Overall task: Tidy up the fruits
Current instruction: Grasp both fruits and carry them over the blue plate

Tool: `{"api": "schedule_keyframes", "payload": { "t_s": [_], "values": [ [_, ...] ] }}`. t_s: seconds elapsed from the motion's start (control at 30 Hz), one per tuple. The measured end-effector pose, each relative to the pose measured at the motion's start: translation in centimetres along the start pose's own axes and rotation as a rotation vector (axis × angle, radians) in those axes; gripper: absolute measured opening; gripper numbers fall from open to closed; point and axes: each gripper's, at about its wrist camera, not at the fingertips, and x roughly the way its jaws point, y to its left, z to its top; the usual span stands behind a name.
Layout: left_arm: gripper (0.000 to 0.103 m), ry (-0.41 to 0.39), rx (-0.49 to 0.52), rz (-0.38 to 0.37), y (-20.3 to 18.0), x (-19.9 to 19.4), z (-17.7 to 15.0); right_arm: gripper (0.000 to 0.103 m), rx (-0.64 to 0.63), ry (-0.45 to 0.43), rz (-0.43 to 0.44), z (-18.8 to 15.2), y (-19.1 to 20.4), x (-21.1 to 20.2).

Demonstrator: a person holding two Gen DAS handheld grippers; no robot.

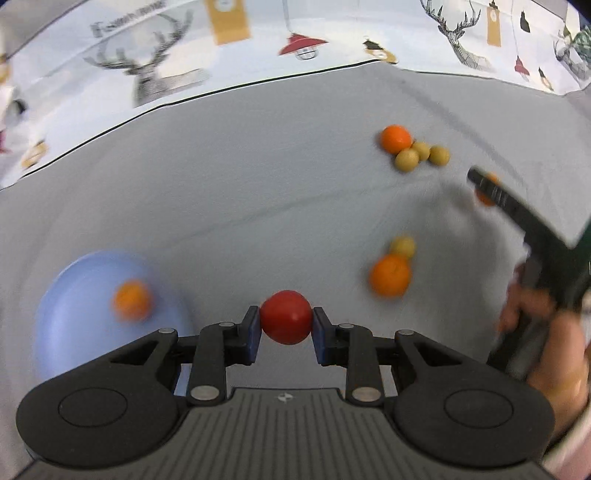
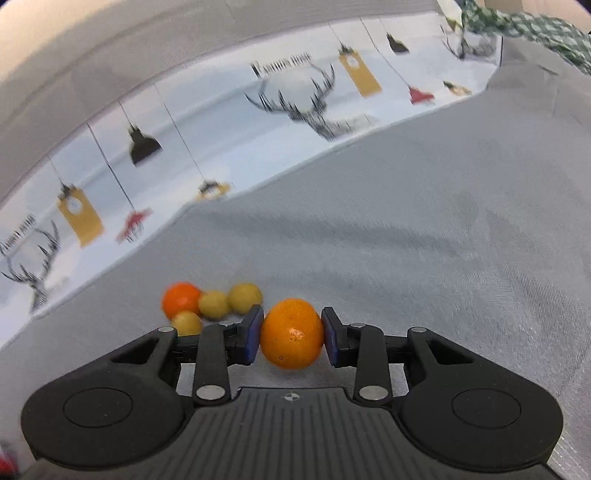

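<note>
My left gripper point(image 1: 286, 325) is shut on a red round fruit point(image 1: 285, 316), held above the grey cloth. To its left lies a blue plate point(image 1: 70, 295) with one orange point(image 1: 132, 300) in it. In the right wrist view my right gripper point(image 2: 291, 334) is shut on an orange point(image 2: 291, 334). That same gripper point(image 1: 487, 188) shows at the right edge of the left wrist view, blurred. Loose fruit lies on the cloth: an orange point(image 1: 396, 138) with three yellow-green fruits point(image 1: 421, 155), and nearer, an orange point(image 1: 389, 275) touching a yellow-green fruit point(image 1: 403, 246).
A grey cloth point(image 1: 258, 184) covers the table, and a patterned sheet with deer and lamps point(image 1: 147, 74) runs along its far edge. A person's hand point(image 1: 546, 332) holds the right gripper's handle. A green checked cloth point(image 2: 524, 26) lies at the far right corner.
</note>
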Motion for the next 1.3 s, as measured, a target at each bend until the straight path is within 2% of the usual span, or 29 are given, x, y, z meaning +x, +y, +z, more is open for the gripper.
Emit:
{"api": "schedule_keyframes", "payload": {
  "t_s": [0.13, 0.23, 0.3, 0.4, 0.47, 0.6, 0.8, 0.93, 1.1, 1.3],
  "values": [
    [0.032, -0.032, -0.032, 0.033, 3.9, -4.9, -4.3, 0.036, -0.043, -0.009, 0.008, -0.3, 0.2, -2.3],
    [0.032, -0.064, -0.074, 0.061, 6.7, -8.3, -8.0, 0.036, -0.046, -0.019, 0.041, -0.7, 0.8, -6.3],
    [0.032, -0.046, -0.106, 0.091, 8.5, -9.5, -10.2, 0.036, -0.098, -0.044, 0.081, -1.2, 2.1, -9.7],
    [0.032, -0.042, -0.178, 0.088, 11.1, -11.4, -13.7, 0.036, -0.146, -0.028, 0.168, -2.4, 4.0, -14.8],
    [0.032, -0.059, -0.222, 0.091, 12.7, -12.7, -16.1, 0.036, -0.175, -0.003, 0.257, -3.7, 5.6, -18.8],
    [0.032, -0.104, -0.294, 0.111, 14.9, -15.2, -20.4, 0.036, -0.307, -0.007, 0.386, -6.8, 9.6, -25.7],
    [0.032, -0.193, -0.336, 0.061, 15.7, -17.6, -25.5, 0.036, -0.453, 0.047, 0.579, -9.3, 14.5, -32.9],
    [0.032, -0.235, -0.358, 0.049, 16.1, -18.3, -27.4, 0.036, -0.485, 0.103, 0.641, -10.0, 16.5, -35.8],
    [0.032, -0.275, -0.374, 0.032, 16.9, -18.9, -28.1, 0.036, -0.570, 0.071, 0.639, -11.1, 17.8, -38.5],
    [0.032, -0.283, -0.384, 0.012, 17.8, -18.7, -28.4, 0.036, -0.627, 0.060, 0.621, -11.7, 19.0, -38.8]
  ]
}}
